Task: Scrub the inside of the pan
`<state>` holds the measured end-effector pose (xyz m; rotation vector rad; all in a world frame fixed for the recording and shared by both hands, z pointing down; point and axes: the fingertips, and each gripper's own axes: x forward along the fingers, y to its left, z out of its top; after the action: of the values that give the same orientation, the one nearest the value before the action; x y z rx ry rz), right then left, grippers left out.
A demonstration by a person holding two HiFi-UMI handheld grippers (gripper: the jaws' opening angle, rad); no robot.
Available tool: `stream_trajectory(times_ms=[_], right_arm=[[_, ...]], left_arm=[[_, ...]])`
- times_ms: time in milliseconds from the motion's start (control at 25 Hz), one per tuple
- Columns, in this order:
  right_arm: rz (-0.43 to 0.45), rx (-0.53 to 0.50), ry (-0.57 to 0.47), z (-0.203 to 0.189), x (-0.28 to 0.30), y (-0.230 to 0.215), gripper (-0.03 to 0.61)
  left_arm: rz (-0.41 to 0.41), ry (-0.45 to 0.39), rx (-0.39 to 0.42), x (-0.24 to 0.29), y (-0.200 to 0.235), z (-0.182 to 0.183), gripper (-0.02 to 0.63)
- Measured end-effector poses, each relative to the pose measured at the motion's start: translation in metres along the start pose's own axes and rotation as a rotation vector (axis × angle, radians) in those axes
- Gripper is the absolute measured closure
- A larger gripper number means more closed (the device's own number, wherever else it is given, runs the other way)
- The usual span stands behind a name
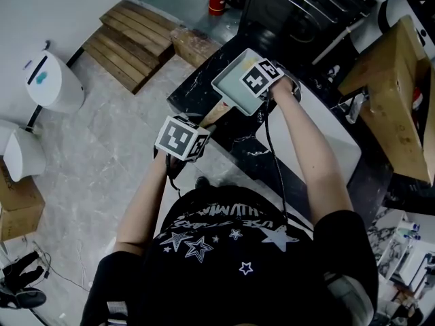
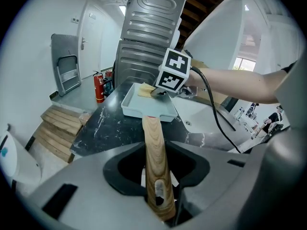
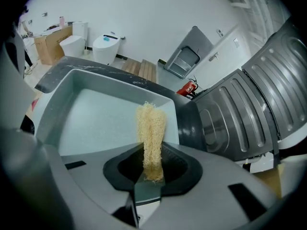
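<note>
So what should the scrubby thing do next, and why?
Probably sweep the scrubber across the pan floor toward the handle. The right hand-held gripper pinches the scrubber with its tip by the pan's far wall, and the left hand-held gripper clamps the wooden handle, so the pan should hold steady.

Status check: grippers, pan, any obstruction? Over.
Left gripper shut on wooden handle. Right gripper shut on loofah scrubber, inside pan. Pan sits on dark counter. No obstruction seen.
</note>
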<state>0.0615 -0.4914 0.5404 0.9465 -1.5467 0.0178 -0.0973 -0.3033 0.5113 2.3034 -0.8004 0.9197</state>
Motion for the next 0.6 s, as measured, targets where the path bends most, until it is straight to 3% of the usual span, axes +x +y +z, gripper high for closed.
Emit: stream_trajectory(times_ms=[240, 600], right_arm=[[0.091, -0.052, -0.019, 0.003, -0.019, 0.034, 0.499], [0.118, -0.118, -0.046, 0.01, -0.043, 0.078, 0.499]], left_arm=[[0.01, -0.001, 0.002, 0.0, 0.001, 0.0, 0.477], [0.018, -0.005, 0.005, 0.0, 0.001, 0.0, 0.477]])
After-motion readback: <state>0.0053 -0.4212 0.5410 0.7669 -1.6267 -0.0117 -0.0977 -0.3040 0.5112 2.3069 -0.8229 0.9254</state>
